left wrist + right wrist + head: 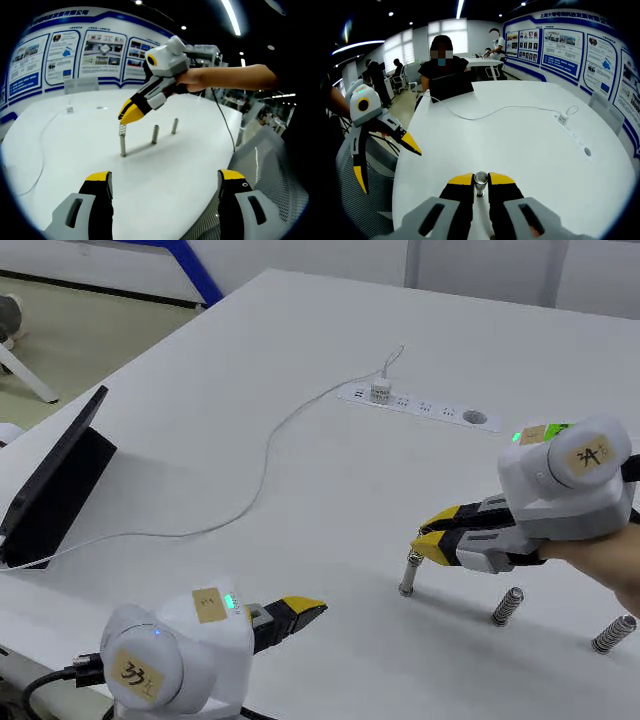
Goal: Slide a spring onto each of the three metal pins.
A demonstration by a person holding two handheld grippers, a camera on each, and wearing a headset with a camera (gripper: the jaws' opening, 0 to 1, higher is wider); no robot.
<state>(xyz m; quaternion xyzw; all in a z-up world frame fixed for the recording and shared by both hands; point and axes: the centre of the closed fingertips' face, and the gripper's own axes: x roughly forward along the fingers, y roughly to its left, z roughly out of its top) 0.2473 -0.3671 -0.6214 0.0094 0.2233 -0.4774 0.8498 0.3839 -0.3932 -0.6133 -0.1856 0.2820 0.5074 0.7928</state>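
Note:
Three metal pins stand on the white table (330,470). My right gripper (428,537) is shut on a spring (480,178) at the top of the left pin (408,578); the spring shows end-on between the yellow fingertips (461,180). The middle pin (507,606) and the right pin (613,633) each carry a spring along their length. The left gripper view shows the same row: the near pin (122,146) with its spring (122,130) at the top under my right gripper (129,115). My left gripper (300,610) hovers open at the table's near edge, nothing between its fingers (98,184).
A white power strip (420,405) lies at the back, its cable (262,465) curving left to a dark tablet (55,485) propped near the left edge. A mesh chair (270,170) stands beside the table. People sit at a table behind (442,70).

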